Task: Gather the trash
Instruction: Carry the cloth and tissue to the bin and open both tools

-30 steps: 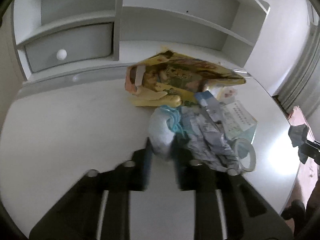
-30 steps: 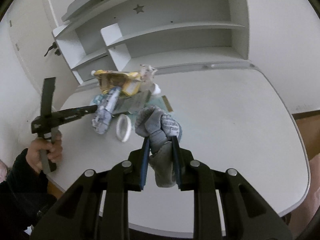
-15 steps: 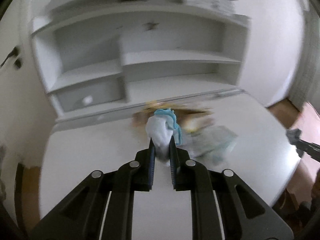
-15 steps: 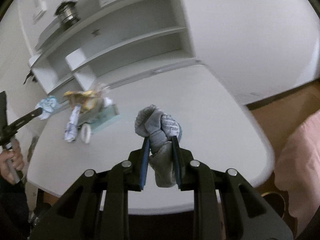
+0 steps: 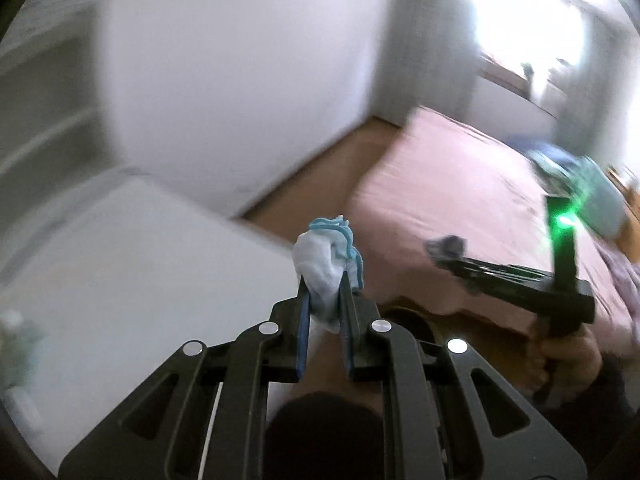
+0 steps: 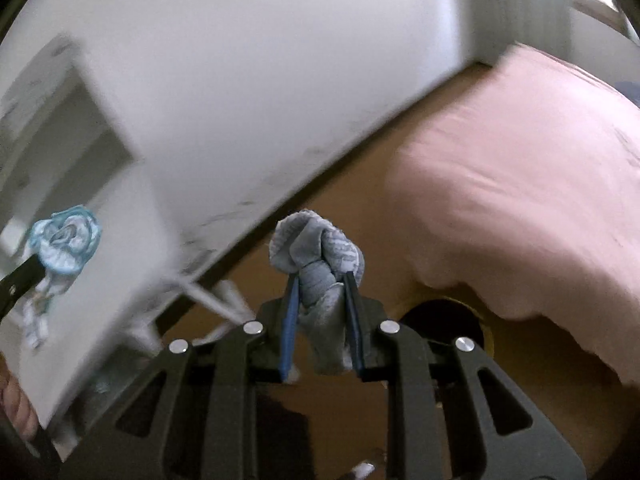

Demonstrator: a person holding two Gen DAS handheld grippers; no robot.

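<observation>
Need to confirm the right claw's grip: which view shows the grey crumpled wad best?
The right wrist view: the grey wad sits centred and fairly sharp, pinched in the right claw. The left wrist view shows it only as a small blurred lump.

No legible text, labels or signs.

Both wrist fisheyes angled downward – sharing wall (image 5: 240, 80), pink bed (image 6: 520, 180), floor (image 6: 440, 280)

1. A crumpled white wad with blue trim (image 5: 326, 264) stands upright, pinched at its lower half, above the white table's edge.
2. A twisted grey printed wad (image 6: 316, 256) sits upright, likewise clamped, with a dark round opening at its four o'clock.
</observation>
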